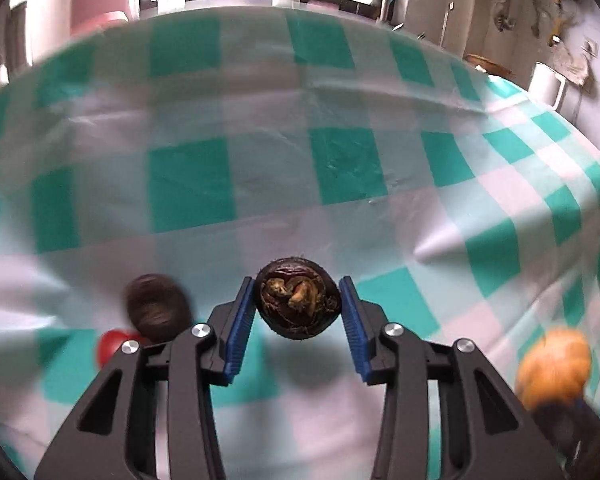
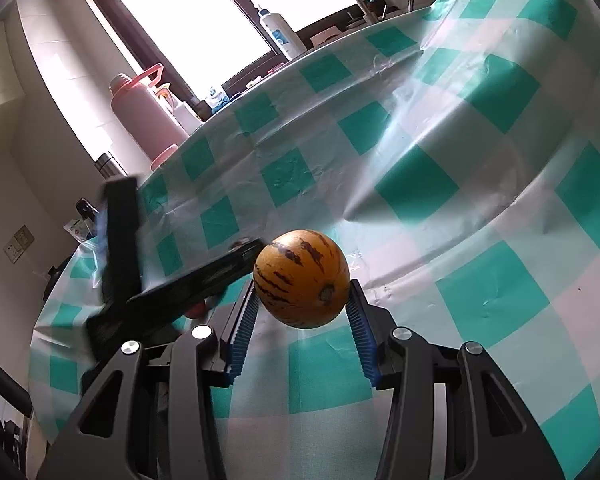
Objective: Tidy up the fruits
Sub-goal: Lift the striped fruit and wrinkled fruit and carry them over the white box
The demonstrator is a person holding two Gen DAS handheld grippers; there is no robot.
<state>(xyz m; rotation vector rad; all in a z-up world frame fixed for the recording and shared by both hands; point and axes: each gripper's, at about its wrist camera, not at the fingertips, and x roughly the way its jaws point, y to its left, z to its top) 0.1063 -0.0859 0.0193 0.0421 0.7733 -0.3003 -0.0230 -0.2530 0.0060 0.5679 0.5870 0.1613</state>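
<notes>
We hold a dark, rough round fruit [image 1: 298, 298] in the left gripper [image 1: 298, 308] and a smooth, slippery striped orange fruit [image 2: 302, 279] in the right gripper [image 2: 302, 312], fingers pressing mid-sides, both above the checked worktop [image 1: 300, 160].

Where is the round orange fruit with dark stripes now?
The round orange striped fruit is gripped in the right tool, above the green-and-white checked tablecloth; the left tool is just to its left in the right wrist view.

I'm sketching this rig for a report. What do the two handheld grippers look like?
Both look alike. The left gripper and right gripper have matte black angular linkage arms with triangular cutouts, joined by round silver pivot bolts. Each finger carries a blue ribbed pad. No cables, markings, hands or sleeves show.
</notes>
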